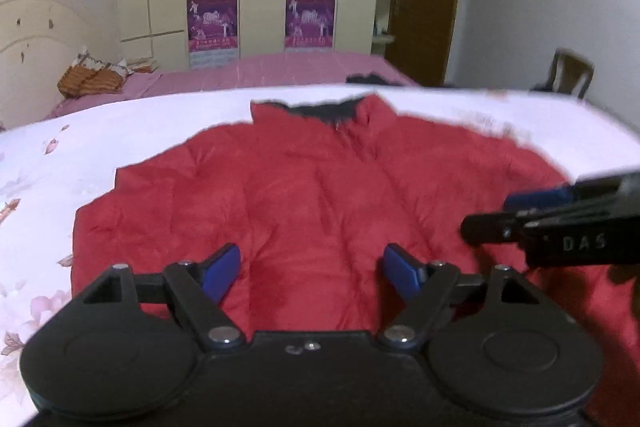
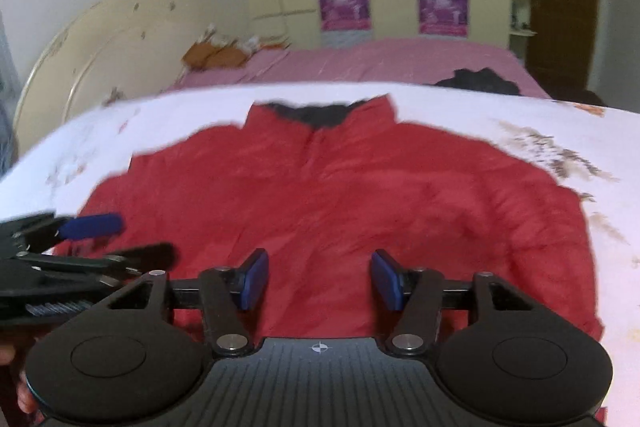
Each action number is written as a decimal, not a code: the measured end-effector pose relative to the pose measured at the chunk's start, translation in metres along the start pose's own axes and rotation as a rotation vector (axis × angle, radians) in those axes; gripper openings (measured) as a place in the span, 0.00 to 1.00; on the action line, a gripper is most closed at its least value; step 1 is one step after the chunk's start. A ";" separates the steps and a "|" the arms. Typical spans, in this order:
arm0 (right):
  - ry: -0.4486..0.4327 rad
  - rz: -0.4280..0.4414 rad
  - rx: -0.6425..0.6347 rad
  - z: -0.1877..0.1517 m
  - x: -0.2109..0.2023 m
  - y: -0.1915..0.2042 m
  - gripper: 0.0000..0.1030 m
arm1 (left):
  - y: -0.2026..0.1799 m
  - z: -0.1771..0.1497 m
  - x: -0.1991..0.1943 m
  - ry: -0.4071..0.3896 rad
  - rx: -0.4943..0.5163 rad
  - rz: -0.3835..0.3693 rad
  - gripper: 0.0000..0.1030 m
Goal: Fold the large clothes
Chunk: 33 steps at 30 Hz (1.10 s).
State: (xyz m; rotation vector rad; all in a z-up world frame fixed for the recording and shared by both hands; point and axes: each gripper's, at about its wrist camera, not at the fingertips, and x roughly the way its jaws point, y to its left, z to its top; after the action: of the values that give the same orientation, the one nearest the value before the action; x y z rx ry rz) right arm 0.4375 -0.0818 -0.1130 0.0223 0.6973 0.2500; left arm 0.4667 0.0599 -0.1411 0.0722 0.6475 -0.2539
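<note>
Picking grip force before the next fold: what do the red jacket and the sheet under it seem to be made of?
Red jacket: looks like padded, quilted synthetic shell, matte, with puffy stitched panels; its dark collar lining looks fuzzy, perhaps fleece. Floral sheet: thin woven fabric, likely cotton or a blend, flat and matte. Blur leaves the weave unclear.

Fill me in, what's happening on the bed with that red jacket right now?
A person holds a gripper in each hand over a red puffer jacket spread flat, collar away from the cameras, on a white floral sheet. The left gripper and the right gripper both stand open above the near hem, with nothing between the pads. The jacket looks laid out but not yet folded. A dark garment lies farther back on the pink bedspread.
</note>
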 end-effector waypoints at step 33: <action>-0.007 -0.155 0.179 -0.034 -0.068 -0.073 0.55 | 0.043 -0.029 -0.068 0.045 -0.052 0.160 0.80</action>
State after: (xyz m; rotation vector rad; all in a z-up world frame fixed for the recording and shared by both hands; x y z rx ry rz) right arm 0.3822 -0.1711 -0.1034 0.1388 0.7089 0.0382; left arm 0.4087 0.1197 -0.1234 0.0799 0.6893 -0.0816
